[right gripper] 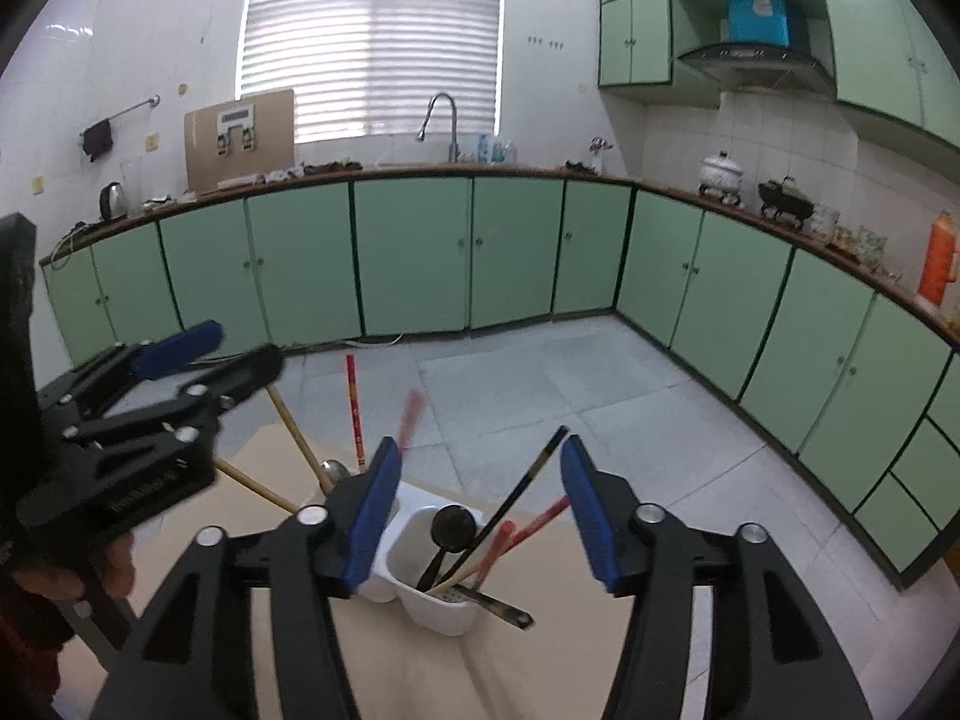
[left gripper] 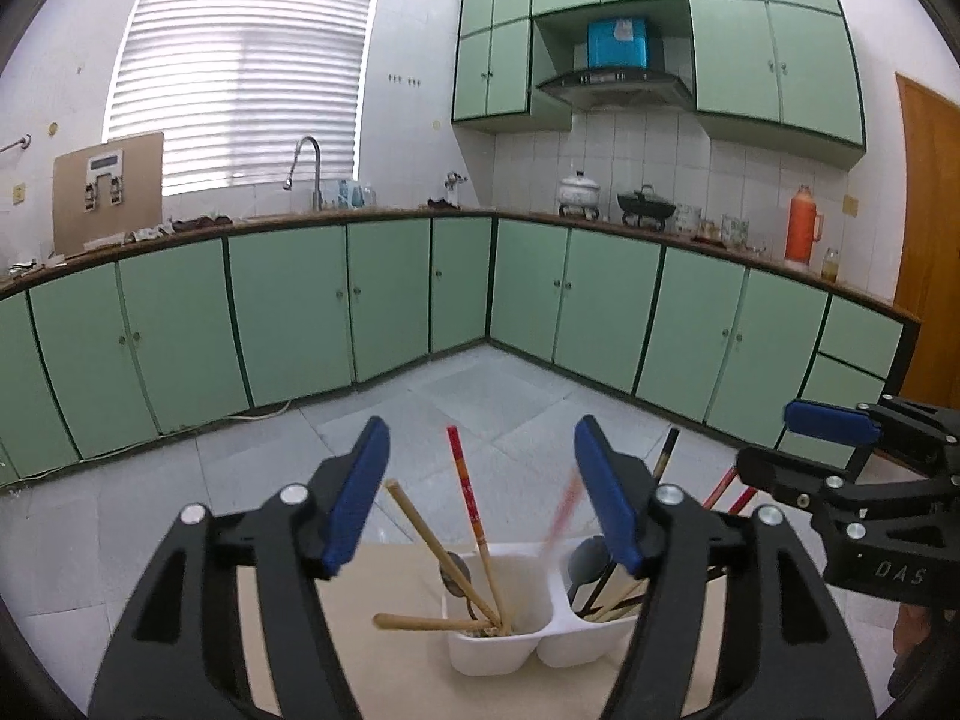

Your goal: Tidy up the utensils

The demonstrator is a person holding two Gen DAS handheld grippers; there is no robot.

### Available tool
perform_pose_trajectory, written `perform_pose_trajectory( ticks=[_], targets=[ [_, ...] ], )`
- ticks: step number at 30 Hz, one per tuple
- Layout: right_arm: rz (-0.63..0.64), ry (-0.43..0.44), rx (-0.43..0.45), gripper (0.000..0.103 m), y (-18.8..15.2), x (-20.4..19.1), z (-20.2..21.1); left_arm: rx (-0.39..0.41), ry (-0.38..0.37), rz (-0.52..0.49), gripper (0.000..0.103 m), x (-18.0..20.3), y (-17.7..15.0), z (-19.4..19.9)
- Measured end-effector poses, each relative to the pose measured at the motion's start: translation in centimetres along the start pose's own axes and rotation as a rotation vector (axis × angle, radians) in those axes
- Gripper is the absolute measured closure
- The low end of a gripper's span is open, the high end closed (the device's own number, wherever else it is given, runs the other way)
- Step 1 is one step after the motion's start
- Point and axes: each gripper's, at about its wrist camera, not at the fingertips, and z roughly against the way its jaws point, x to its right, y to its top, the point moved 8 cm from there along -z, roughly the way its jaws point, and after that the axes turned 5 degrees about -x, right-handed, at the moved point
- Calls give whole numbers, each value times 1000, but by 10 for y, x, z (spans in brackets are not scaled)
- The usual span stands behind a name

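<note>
On beige tabletop (left gripper: 408, 678), white holder (left gripper: 510, 648), green cabinets (left gripper: 390, 294)

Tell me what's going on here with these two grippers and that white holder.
A person holds a gripper in each hand above a white two-compartment holder on a tan table. Both the left gripper and the right gripper are open and empty. Chopsticks and spoons already stand in both compartments; one red chopstick is blurred, apparently just dropped in.
</note>
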Motion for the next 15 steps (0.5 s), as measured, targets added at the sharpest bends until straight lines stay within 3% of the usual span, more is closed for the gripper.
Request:
perform_pose_trajectory(
  ticks=[7,11,15],
  targets=[
    [3,-32,66,21,-10,-4,39,61,14,7,15,5,-5,45],
    [11,-55,98,9,-24,-12,61,73,14,36,11,4,-17,72],
    [-15,-56,103,6,-43,-18,77,64,16,45,9,5,-30,90]
  ],
)
